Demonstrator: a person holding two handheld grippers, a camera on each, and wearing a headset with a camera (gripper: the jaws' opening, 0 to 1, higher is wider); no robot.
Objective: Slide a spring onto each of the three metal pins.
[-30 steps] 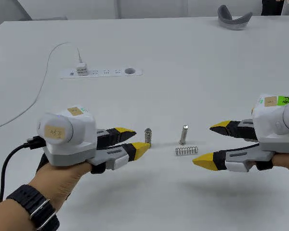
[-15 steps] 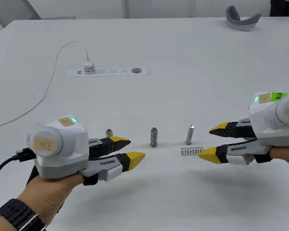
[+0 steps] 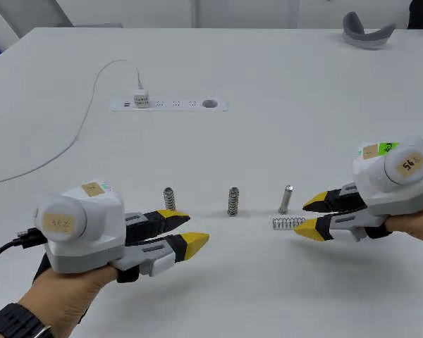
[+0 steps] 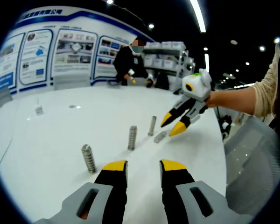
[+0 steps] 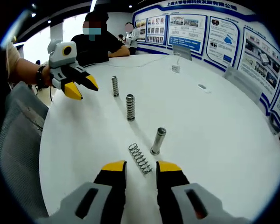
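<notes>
Three metal pins stand in a row on the white table. The left pin (image 3: 169,198) and the middle pin (image 3: 233,201) each carry a spring. The right pin (image 3: 287,198) is bare, and a loose spring (image 3: 287,222) lies flat just in front of it. My right gripper (image 3: 309,217) is open and empty, its tips right beside the loose spring's end; in the right gripper view the loose spring (image 5: 140,157) lies just ahead of my right gripper (image 5: 141,165). My left gripper (image 3: 183,229) is open and empty, in front of the left pin (image 4: 88,157).
A white power strip (image 3: 169,105) with a plugged charger (image 3: 141,98) and its cable lies at the back left. A grey curved object (image 3: 369,29) rests at the far right. People (image 5: 98,44) sit at the table's far side.
My left gripper has drawn back from the middle pin, uncovering the left pin with its spring. My right gripper has edged in towards the loose spring. The camera has shifted.
</notes>
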